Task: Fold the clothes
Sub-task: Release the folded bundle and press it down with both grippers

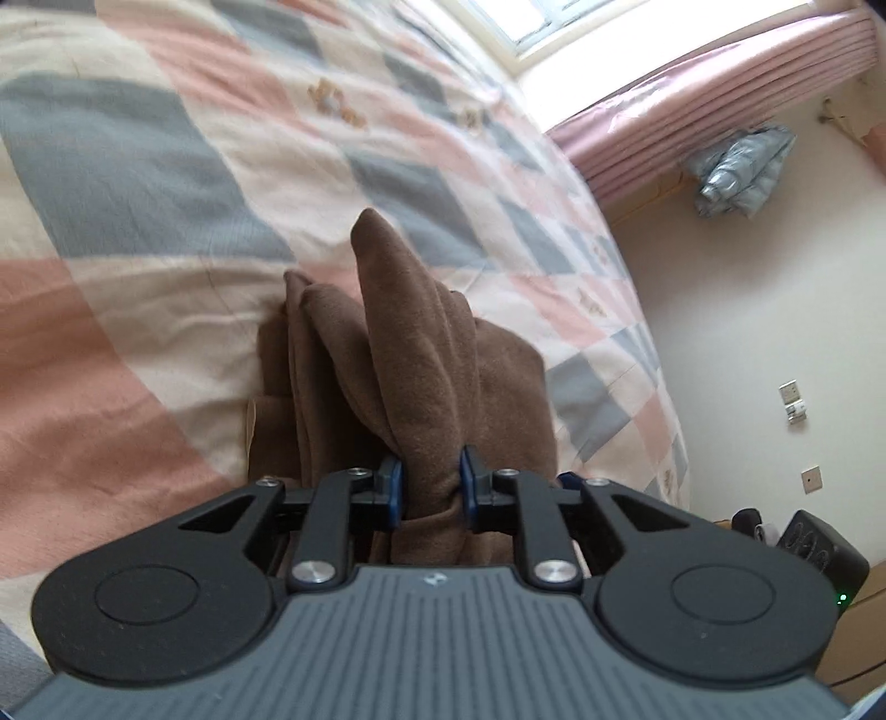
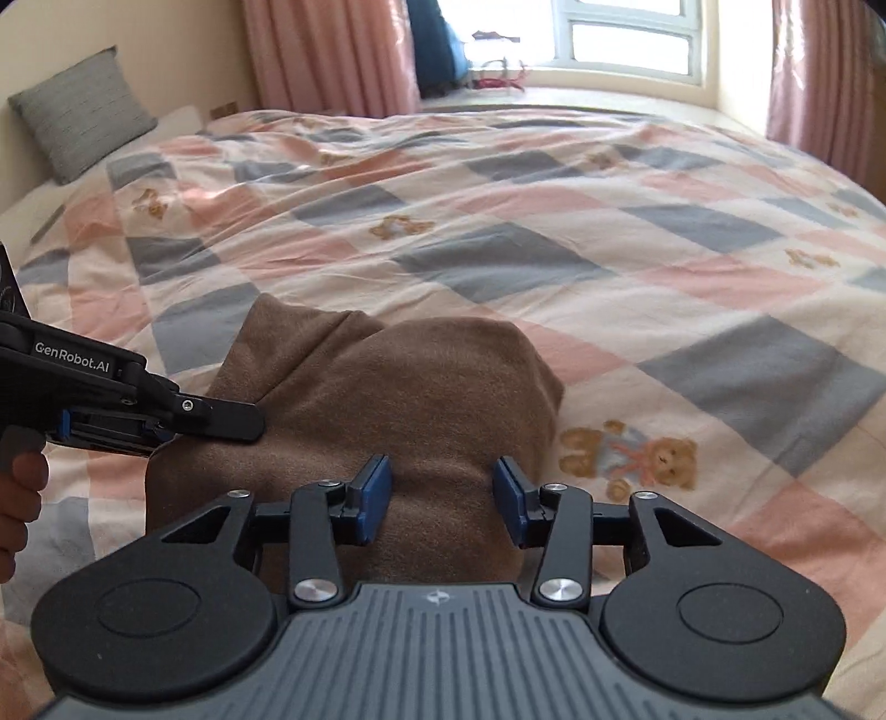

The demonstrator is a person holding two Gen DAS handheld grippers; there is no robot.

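Both handheld tools share 1 build: a ribbed grey body, 2 round black discs at the sides, black link arms fixed with silver screws, and blue pads on the tips. The left gripper [image 1: 431, 481] matches the right gripper [image 2: 440, 493]. Seen side-on, the left one bears white "GenRobot.AI" lettering and a grey handle.

Left claw [image 1: 432, 487] pinches bunched brown garment [image 1: 410, 343] over seemingly checkered quilt [image 1: 166, 183].

garment [image 2: 387, 399] bunched on quilt [image 2: 554, 221], 2 grippers over it, pillow [image 2: 83, 111] far left, window [image 2: 626, 44] behind bed
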